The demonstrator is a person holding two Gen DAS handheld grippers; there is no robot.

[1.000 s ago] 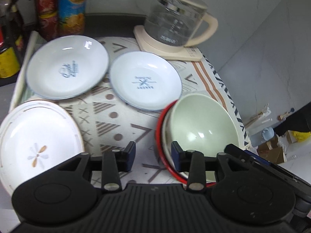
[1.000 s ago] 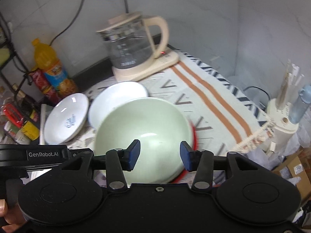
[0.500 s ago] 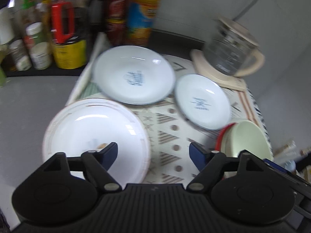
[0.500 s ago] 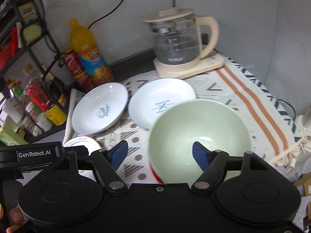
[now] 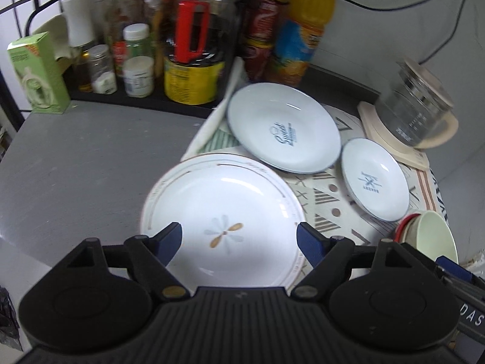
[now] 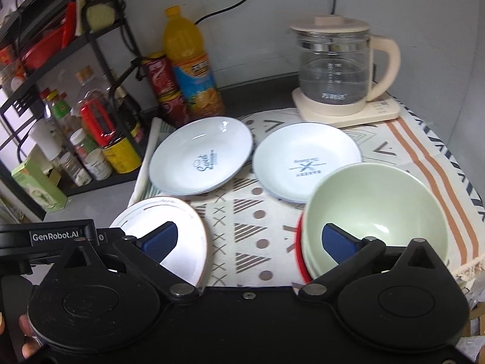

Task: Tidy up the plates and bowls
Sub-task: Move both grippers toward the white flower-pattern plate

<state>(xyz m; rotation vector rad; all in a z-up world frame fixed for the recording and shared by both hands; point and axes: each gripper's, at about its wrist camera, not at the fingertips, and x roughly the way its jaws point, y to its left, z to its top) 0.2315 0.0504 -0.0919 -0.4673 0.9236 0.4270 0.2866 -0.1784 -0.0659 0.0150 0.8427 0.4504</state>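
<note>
both grippers have let go and pulled back from the bowls a second ago: the left gripper (image 5: 239, 239), which had been narrow and low beside the green bowl (image 6: 376, 212), has swung over to hang above the flower plate (image 5: 222, 221) with its jaws spread wide and nothing between them, while the right gripper (image 6: 247, 242) is opening its jaws further, also empty, one finger over that plate's edge and the other over the green bowl. the green bowl now sits nested in the red-rimmed bowl (image 6: 300, 251) at about 4 o'clock on the patterned mat (image 6: 242, 212), so the bowl stack looks done. the large script plate (image 5: 283, 127) lies at 12 o'clock from the flower plate, touching or overlapping its rim, and the small crossed-mark plate (image 5: 374, 179) at 2 o'clock, near the kettle (image 6: 336, 69). all three plates lie separate, so stacking them seems the remaining work, likely starting with the flower plate under the left gripper.
</note>
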